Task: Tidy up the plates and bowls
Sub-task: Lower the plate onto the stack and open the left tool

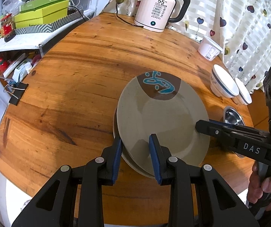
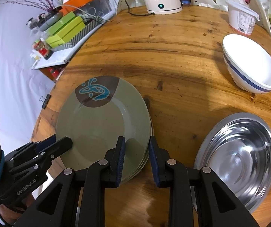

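1. Near the table's [image 1: 78, 75] front edge, well in front of the white kettle [image 1: 157, 7], sits the stack of grey-green plates [image 2: 101, 124]; the top one bears a brown patch with a blue squiggle on its far side.
2. My left gripper [image 1: 135, 157] is part-open and straddles the stack's near-left rim, one blue pad outside the edge, the other over the top plate. It holds nothing that I can see.
3. My right gripper [image 2: 136, 158] is likewise part-open, around the stack's near-right rim, clamping nothing.
4. I judge the step to be squaring or lifting the stack. To do it well, I should keep both grips low on the rim, close evenly, and catch every plate, not just the top one.
5. Right of the plates stands the steel bowl [image 2: 243, 155]; beyond it, the white blue-banded bowl [image 2: 249, 66] with a second one just beside it. I should keep my right tool away from the steel bowl's rim.
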`<state>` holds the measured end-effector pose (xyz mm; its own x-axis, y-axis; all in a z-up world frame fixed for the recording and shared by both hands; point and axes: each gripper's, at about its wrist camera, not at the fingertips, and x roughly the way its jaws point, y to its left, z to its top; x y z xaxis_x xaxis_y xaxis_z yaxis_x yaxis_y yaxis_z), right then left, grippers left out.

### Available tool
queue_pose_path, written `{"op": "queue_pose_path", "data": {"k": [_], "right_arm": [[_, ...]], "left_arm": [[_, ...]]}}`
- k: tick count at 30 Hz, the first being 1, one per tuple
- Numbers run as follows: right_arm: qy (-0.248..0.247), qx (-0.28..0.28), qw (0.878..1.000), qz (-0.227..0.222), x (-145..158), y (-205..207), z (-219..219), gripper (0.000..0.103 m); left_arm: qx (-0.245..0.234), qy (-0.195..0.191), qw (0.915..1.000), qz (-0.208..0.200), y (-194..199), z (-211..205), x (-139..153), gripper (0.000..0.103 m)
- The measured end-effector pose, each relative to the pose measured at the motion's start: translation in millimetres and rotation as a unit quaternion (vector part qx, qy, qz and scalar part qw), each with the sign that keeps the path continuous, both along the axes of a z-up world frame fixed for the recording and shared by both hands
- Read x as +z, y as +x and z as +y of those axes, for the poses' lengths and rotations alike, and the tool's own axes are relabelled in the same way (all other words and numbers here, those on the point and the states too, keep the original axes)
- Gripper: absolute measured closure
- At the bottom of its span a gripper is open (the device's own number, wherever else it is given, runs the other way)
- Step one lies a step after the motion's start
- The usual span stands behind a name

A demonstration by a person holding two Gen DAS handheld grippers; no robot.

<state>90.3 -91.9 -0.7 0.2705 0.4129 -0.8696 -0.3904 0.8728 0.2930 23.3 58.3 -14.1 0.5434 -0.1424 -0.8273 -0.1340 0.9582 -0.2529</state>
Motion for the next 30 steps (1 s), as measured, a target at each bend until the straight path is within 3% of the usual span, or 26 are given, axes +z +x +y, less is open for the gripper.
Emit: {"op": "queue_pose_path", "data": {"k": [21,30], "right_arm": [[-0.039,0.019,0.999,-0.03,-2,-7,10,0.075],[-0.043,0.022,0.998,-0.034,-2,-8,11,0.075]], "left_arm": [[0.004,0.045,0.9989,-0.007,-4,-14,-2,0.067],[0.002,0.048,0.9988,-0.01,-5,-16,-1,0.064]]}}
